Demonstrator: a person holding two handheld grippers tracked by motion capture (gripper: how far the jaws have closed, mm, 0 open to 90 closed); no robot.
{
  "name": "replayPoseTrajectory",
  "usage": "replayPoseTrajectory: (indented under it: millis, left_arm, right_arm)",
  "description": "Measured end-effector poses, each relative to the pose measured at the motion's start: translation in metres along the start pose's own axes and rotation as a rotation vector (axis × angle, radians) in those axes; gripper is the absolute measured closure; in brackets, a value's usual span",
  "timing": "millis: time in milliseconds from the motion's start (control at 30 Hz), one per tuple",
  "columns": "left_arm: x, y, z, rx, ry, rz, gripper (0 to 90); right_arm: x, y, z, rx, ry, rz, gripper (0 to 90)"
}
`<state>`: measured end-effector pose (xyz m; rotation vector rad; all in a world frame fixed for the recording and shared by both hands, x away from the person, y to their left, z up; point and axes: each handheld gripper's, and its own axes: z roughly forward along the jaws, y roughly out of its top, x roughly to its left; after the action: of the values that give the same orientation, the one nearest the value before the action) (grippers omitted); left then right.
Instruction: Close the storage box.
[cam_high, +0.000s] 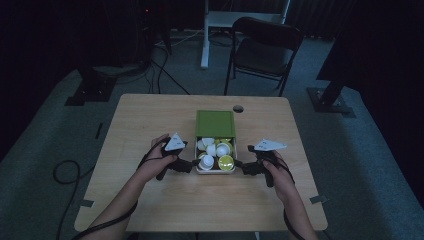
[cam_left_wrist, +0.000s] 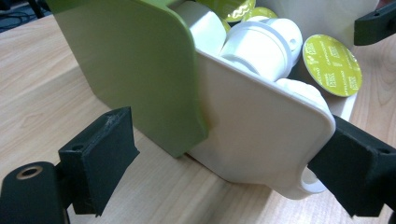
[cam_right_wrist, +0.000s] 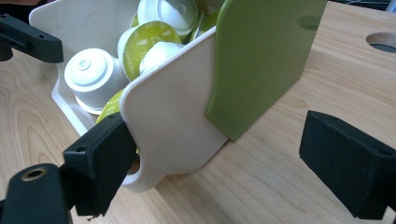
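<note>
Pale wood-grain tabletop (cam_high: 150, 125) with a round cable hole (cam_high: 238, 108) near its far edge, standing on grey carpet (cam_high: 45, 145) in a dim room. Beyond the far edge, a dark folding chair (cam_high: 265, 50) and the white leg of another desk (cam_high: 205, 35); black cables (cam_high: 165, 75) across the floor at far left.

At the middle of the tabletop, a white plastic drawer box (cam_high: 215, 170) drawn part-way out toward the near side from its green plastic sleeve (cam_high: 215, 123). Inside the box, a heap of white coffee capsules (cam_left_wrist: 261, 44), several with yellow-green foil lids (cam_left_wrist: 331, 65). Small print on those lids, too blurred to read.

Left gripper (cam_high: 192, 163) at the box's near left corner, right gripper (cam_high: 239, 165) at its near right corner. Jaws of both wide apart, gripping nothing: in each gripper view one pad just touching or beside the box's near corner, the other pad clear over bare wood beside the green sleeve.
</note>
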<state>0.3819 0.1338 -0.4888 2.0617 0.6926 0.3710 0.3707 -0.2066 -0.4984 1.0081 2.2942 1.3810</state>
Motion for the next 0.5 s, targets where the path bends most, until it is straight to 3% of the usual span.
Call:
replayPoseTrajectory:
  millis: [133, 500]
  left_arm:
    - [0.0029, 0.0024, 0.0003, 0.0, 0.022, 0.008, 11.2]
    - [0.0084, 0.0071, 0.0055, 0.014, 0.015, 0.006, 11.1]
  right_arm:
    - [-0.0007, 0.0023, 0.002, -0.001, 0.0, 0.0, 10.8]
    - [-0.0061, 0.0057, 0.0064, 0.001, -0.005, 0.018, 10.8]
